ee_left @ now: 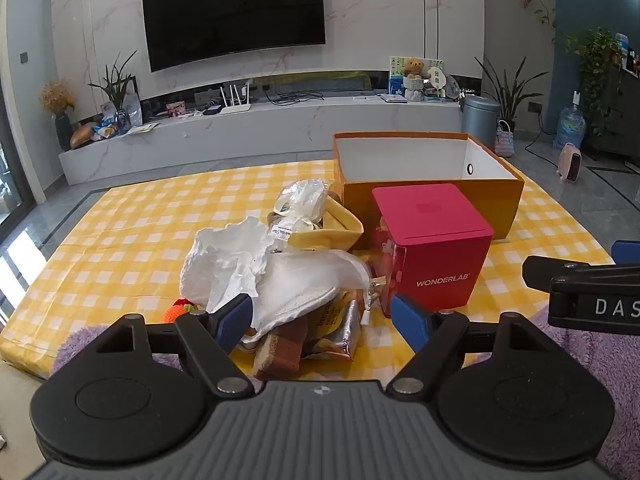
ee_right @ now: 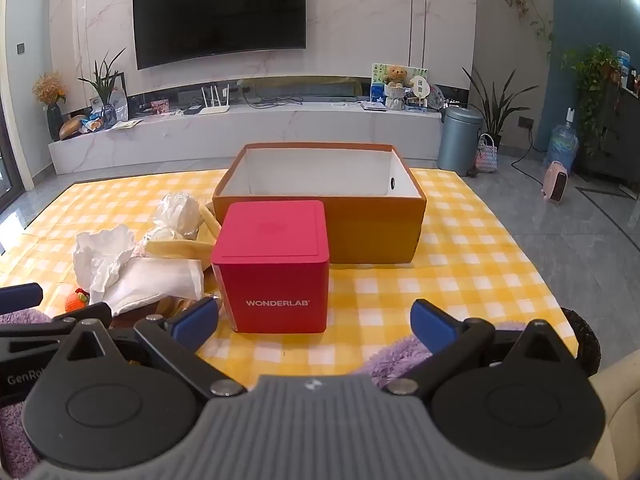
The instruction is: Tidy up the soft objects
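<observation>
A heap of soft things lies on the yellow checked cloth (ee_left: 120, 248): a white crumpled bag (ee_left: 228, 256), a white pouch (ee_left: 304, 280), a yellow fabric piece (ee_left: 328, 232), a clear packet (ee_left: 300, 200), snack wrappers (ee_left: 332, 328), a brown sponge block (ee_left: 280, 352) and an orange knitted toy (ee_left: 180, 310). My left gripper (ee_left: 322, 322) is open just in front of the heap, holding nothing. My right gripper (ee_right: 314, 320) is open and empty in front of the red WONDERLAB box (ee_right: 276, 264). An open orange box (ee_right: 320, 200) stands behind it, its inside white.
Purple fluffy fabric (ee_left: 592, 360) lies at the near edge under both grippers, also showing in the right wrist view (ee_right: 396, 356). The red box (ee_left: 432, 240) stands right of the heap. The right gripper's body (ee_left: 584, 292) reaches in at the right. Beyond the table are a TV wall and a low cabinet.
</observation>
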Tool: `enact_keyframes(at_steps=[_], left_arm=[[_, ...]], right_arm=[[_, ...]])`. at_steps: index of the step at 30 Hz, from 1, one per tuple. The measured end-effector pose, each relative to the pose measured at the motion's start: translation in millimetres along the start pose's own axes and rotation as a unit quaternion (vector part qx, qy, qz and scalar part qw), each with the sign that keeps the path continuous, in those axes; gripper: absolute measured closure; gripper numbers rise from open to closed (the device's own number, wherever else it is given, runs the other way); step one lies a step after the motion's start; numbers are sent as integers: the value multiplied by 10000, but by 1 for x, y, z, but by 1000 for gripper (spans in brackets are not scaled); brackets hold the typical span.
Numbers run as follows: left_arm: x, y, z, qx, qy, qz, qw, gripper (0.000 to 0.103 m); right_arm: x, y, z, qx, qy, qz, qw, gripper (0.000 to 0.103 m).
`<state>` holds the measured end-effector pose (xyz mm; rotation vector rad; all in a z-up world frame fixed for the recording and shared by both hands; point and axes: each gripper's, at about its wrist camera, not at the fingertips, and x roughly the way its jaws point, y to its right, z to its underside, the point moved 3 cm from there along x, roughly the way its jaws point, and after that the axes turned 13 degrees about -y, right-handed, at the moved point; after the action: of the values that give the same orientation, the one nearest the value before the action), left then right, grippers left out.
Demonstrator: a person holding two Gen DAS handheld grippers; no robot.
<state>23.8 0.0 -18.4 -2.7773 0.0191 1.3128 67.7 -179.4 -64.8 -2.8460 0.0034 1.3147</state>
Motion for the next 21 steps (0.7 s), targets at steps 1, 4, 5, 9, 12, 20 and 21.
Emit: enact_keyframes(at_steps=[1,4,5,9,12,20,21], left_arm=[[0,0,0,9,15,-22,10000,11],[0,-2,-1,-32,7,-16,10000,11],[0,-1,-1,-31,8,-29,10000,10],[1,-4,-3,-73,-10,-23,10000,10],[-5,-7,-5,-59,19,-43,10000,10],[-4,-6,-1,-81,41,-62,9999,10],[-4,-6,-1,-86,37,-58,9999,10]], right_arm=[[0,0,0,3,8,-3,10000,3],[0,1,0,14,8,0,10000,3],[0,2,0,18,5,-1,10000,3],[2,2,1,12,-20,-5,10000,3],[2,0,1,1,-24,-10,10000,3],[1,-2,0,-23,-40,-50,10000,3],[1,-2,0,-22,-42,-47,10000,3]])
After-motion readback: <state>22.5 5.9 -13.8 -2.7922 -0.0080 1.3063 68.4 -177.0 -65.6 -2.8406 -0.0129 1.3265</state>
